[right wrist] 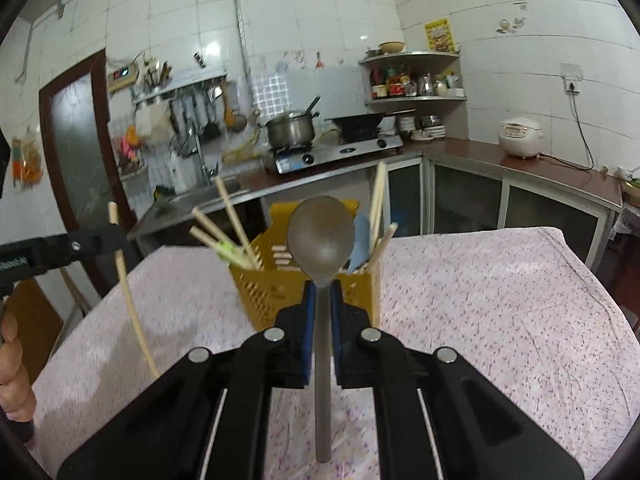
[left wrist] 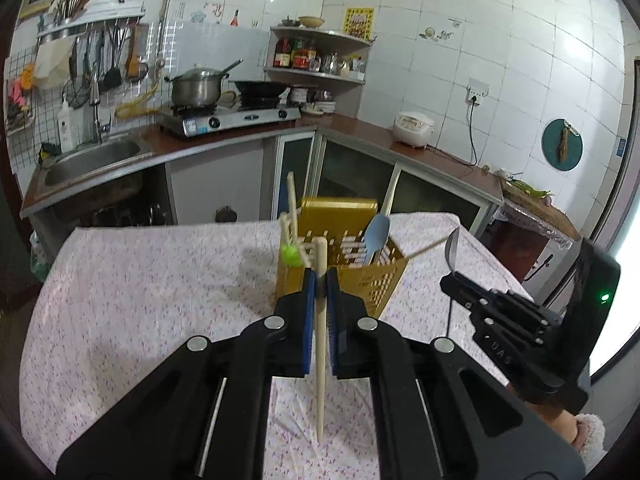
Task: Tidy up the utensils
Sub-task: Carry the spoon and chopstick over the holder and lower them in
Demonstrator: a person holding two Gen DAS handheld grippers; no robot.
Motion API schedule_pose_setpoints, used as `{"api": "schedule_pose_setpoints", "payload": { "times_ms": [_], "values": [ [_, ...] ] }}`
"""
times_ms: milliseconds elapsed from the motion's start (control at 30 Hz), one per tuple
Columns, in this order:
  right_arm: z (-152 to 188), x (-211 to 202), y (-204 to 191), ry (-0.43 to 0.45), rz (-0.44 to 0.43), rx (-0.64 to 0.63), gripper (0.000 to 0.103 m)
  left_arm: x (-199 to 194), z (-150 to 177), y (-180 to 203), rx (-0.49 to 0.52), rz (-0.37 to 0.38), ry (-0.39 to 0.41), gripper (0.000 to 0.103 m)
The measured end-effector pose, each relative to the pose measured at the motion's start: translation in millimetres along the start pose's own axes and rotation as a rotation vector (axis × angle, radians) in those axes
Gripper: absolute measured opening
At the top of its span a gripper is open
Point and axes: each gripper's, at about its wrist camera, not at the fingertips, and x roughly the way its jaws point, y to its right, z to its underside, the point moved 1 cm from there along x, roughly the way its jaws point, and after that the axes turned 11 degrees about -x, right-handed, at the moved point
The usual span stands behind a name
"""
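So the biggest thing here is the surface, covered in a pink flowery cloth and filling the lower half of both views. Sitting on it, dead centre, is a yellow slotted caddy with a few utensils already poking out: a light blue spoon leaning up on the right side, and some chopsticks fanning out to the upper left in the right wrist view.

The left gripper is clamped tight on a single pale chopstick, which stands close to upright and runs down past the fingers toward the bottom of the frame, off the cloth. The right gripper is pinched on the handle of a dark grey spoon, bowl up, right in front of the caddy in that view. In the left wrist view it's over at the right edge, beside the caddy.
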Motion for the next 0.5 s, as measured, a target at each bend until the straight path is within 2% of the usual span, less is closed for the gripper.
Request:
{"api": "schedule_pose_setpoints", "payload": {
  "times_ms": [233, 500],
  "values": [
    [-25.1, 1.1, 12.2, 0.072, 0.034, 0.026, 0.008, -8.3, -40.0, 27.8, 0.041, 0.005, 0.078, 0.004],
    [-68.2, 11.7, 20.0, 0.162, 0.085, 0.016, 0.008, -2.5, -96.1, 49.8, 0.047, -0.003, 0.228, 0.004]
  ]
}}
